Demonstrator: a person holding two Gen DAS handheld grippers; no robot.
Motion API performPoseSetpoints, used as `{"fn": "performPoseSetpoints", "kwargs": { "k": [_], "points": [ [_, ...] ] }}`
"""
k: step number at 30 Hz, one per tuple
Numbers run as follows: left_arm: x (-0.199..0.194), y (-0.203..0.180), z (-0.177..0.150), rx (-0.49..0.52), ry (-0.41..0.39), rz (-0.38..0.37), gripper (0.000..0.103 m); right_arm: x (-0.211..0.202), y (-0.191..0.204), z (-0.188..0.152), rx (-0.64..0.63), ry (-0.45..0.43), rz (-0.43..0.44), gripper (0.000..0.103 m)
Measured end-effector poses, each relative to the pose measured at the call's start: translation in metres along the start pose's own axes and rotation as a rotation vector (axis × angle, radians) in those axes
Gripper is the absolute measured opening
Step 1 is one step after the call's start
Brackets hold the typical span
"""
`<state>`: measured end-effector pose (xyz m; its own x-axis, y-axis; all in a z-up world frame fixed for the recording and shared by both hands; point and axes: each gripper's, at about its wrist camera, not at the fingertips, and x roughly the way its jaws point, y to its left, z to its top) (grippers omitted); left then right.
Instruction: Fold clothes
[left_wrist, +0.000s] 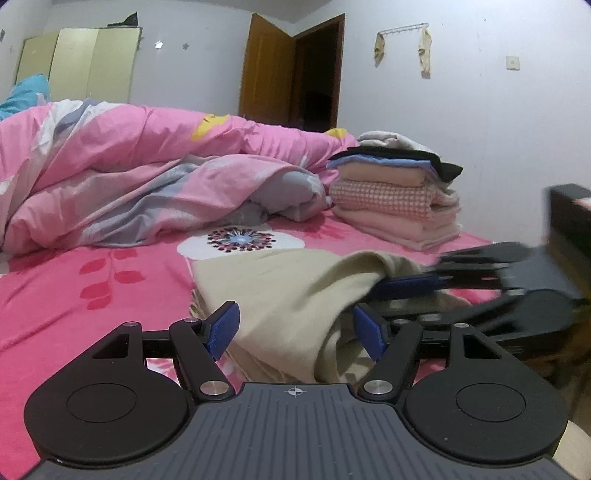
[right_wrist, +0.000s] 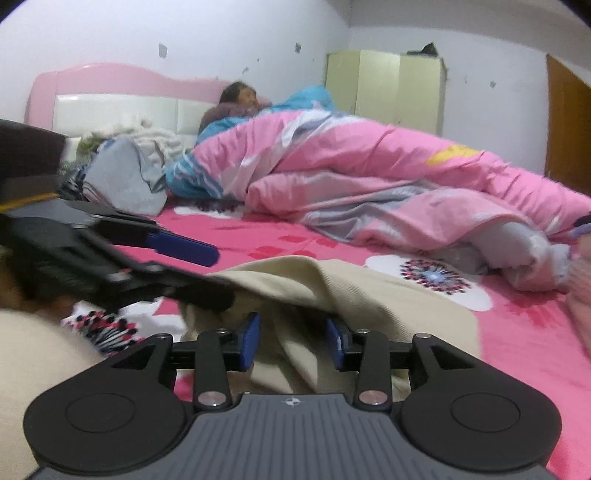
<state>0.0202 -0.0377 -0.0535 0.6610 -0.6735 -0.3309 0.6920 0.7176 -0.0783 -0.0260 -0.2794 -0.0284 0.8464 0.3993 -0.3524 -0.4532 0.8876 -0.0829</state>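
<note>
Both claws spread wide around beige garment (left_wrist: 280, 291).

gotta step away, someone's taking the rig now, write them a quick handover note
Left tool: open, fingers either side of the beige garment's near edge, no grip.
Right tool: open, cloth bunched between its fingers, not clamped.
Beige garment lies on the pink bed, partly folded, one flap raised beside the right tool.
Done: a stack of folded clothes sits further back on the bed.
Left: close on the garment, finish the fold, probably add it to the stack.
</note>
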Motion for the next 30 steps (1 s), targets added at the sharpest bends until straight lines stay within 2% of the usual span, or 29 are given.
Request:
{"fn": "performPoseSetpoints", "kwargs": {
  "k": [3, 7, 10, 12, 13, 14, 15, 21, 26, 30],
  "points": [
    [0.008, 0.000, 0.001, -0.001, 0.028, 0.036, 0.068, -0.030, -0.004, -0.006, 0.012, -0.022, -0.011, 0.039],
    [0.015, -0.001, 0.002, 0.002, 0.075, 0.096, 0.066, -0.033, -0.009, -0.007, 0.010, -0.012, -0.016, 0.038],
    [0.018, -0.003, 0.001, 0.022, 0.113, 0.139, 0.058, -0.023, -0.001, -0.007, -0.052, 0.012, 0.004, 0.038],
    [0.017, -0.004, -0.001, 0.036, 0.121, 0.150, 0.054, -0.015, 0.008, -0.011, -0.128, 0.041, -0.016, 0.037],
    [0.017, -0.004, -0.002, 0.043, 0.124, 0.154, 0.051, -0.011, 0.013, -0.013, -0.172, 0.057, -0.044, 0.029],
    [0.016, -0.005, -0.003, 0.050, 0.126, 0.158, 0.049, -0.008, 0.015, -0.015, -0.206, 0.071, -0.083, 0.010],
    [0.015, -0.005, -0.004, 0.059, 0.127, 0.160, 0.049, -0.007, 0.013, -0.016, -0.199, 0.077, -0.107, 0.008],
    [0.013, -0.011, -0.009, 0.109, 0.114, 0.163, 0.048, -0.004, -0.010, -0.021, -0.036, 0.099, -0.132, 0.005],
    [0.009, -0.014, -0.011, 0.135, 0.081, 0.166, 0.048, -0.014, 0.008, -0.008, -0.083, 0.037, -0.086, 0.007],
    [0.009, -0.012, -0.012, 0.104, 0.086, 0.154, 0.048, 0.007, 0.016, -0.009, -0.134, 0.082, -0.116, 0.005]
  ]
}}
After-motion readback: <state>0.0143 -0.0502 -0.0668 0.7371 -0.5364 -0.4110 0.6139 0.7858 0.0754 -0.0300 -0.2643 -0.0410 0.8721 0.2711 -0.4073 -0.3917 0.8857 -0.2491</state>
